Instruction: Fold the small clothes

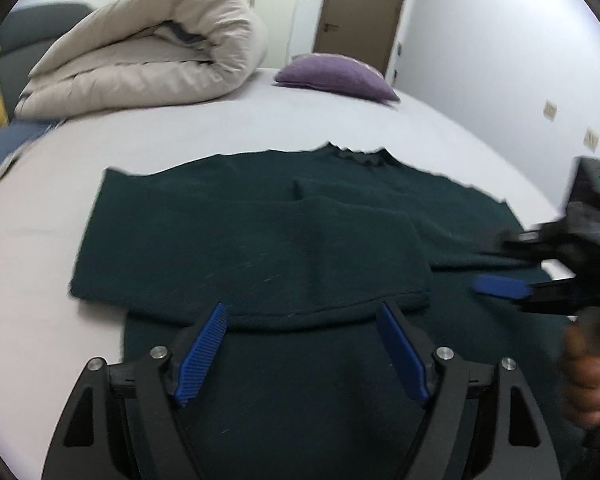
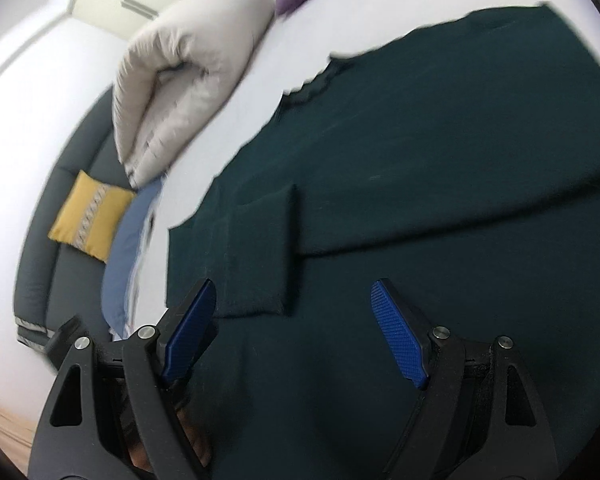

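Dark green sweater (image 1: 260,240) flat on white bed (image 1: 220,128), collar far, folded sleeve across chest. Left gripper (image 1: 300,312) spread wide, empty, just before sleeve cuff edge. Right gripper (image 2: 292,292) also agape, empty, over hem side; left nearer the cuff.

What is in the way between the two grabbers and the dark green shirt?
Nothing visible. The left gripper is open right above the dark green shirt, with only shirt between its fingers. The right gripper is open over it too. The rolled duvet and purple pillow lie far back on the bed.
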{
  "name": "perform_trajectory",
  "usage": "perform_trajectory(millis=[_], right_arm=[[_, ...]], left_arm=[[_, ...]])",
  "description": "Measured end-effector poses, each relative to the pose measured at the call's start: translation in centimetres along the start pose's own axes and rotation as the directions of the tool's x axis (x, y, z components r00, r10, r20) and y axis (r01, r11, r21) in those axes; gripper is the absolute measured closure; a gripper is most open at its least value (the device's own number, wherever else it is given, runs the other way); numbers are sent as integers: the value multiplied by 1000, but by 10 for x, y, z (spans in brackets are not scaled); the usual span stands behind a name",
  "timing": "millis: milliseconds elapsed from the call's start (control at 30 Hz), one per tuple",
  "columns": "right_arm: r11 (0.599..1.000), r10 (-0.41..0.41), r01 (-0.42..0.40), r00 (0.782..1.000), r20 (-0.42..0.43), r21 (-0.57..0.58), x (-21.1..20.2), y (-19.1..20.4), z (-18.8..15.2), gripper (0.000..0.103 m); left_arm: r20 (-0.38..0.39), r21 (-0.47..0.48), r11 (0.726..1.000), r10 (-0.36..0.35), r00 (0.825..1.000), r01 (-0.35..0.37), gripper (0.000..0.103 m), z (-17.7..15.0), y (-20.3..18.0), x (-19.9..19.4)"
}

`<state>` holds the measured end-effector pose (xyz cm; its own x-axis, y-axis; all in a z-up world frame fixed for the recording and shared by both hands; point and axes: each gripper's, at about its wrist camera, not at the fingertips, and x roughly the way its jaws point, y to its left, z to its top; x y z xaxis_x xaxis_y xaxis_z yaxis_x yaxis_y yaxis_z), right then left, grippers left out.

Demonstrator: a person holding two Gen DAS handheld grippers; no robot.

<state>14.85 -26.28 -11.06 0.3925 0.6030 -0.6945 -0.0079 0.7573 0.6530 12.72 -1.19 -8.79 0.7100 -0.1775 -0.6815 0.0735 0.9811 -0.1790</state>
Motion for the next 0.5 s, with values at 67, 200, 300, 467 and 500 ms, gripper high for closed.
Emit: perform_trajectory(millis=[67, 200, 300, 467, 500], right_arm=[[1000, -30, 30, 998, -49, 0, 25, 5, 6, 24], [995, -94, 92, 995, -46, -42, 50, 20, 16, 35], [987, -125, 115, 989, -81, -111, 61, 38, 15, 67], [960, -159, 147, 987, -28, -239, 56, 66, 20, 96], [952, -160, 152, 987, -11, -265, 50, 71, 22, 96]], left_arm=[[12, -45, 999, -4, 1000, 5, 23, -3, 15, -8], [12, -120, 993, -18, 1000, 19, 24, -10, 43, -16], [14, -165, 986, -29, 999, 31, 25, -16, 57, -22], [31, -230, 972, -45, 999, 51, 25, -17, 73, -30], [37, -241, 969, -44, 998, 52, 25, -16, 78, -33]])
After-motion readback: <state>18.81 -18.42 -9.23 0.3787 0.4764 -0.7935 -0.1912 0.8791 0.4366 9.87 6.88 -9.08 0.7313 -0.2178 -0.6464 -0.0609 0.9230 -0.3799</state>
